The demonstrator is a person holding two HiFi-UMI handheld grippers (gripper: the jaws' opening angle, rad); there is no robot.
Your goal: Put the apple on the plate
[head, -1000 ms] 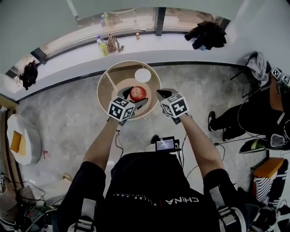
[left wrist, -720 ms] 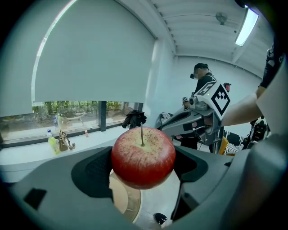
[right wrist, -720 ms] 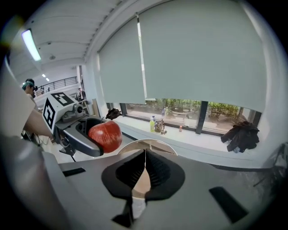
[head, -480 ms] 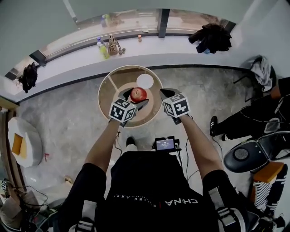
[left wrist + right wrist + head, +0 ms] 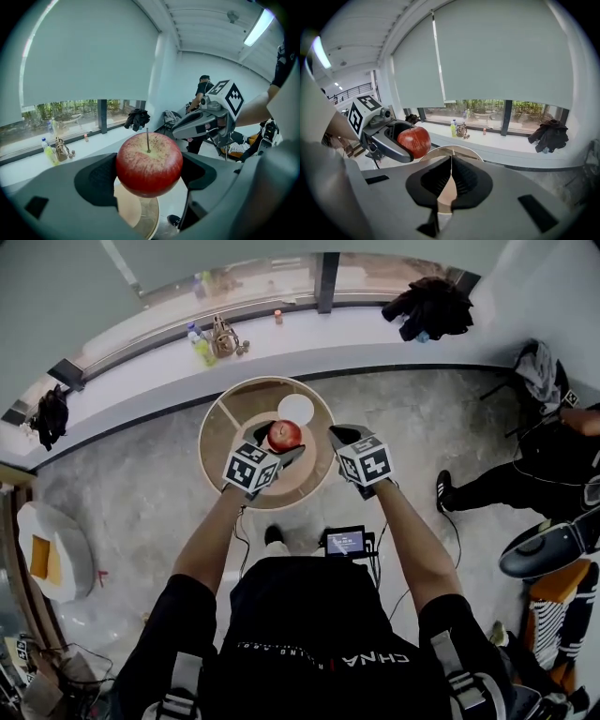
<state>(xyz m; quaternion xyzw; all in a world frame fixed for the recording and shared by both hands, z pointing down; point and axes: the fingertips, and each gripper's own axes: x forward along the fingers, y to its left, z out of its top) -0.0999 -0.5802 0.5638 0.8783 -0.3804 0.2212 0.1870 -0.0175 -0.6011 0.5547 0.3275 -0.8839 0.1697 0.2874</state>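
A red apple [image 5: 285, 434] [image 5: 149, 163] with its stem up sits clamped between the pads of my left gripper [image 5: 277, 438] [image 5: 150, 174], held in the air above the round wooden table [image 5: 222, 425]. A small white plate [image 5: 296, 410] lies on the table just beyond the apple. My right gripper [image 5: 336, 437] [image 5: 450, 180] hovers to the right of the apple with its jaws pressed together and nothing between them. From the right gripper view the apple [image 5: 414, 141] shows in the other gripper, at the left.
The table [image 5: 461, 152] is a round wooden one with a raised rim. Behind it runs a long window ledge [image 5: 281, 343] with bottles [image 5: 200, 345] and a dark jacket [image 5: 431, 307]. A seated person [image 5: 525, 465] is at the right. A small screen [image 5: 345, 541] lies on the floor.
Both grippers and the held apple have drifted slightly further over the table, toward the white plate. The left grip on the apple is unchanged and the right jaws stay together.
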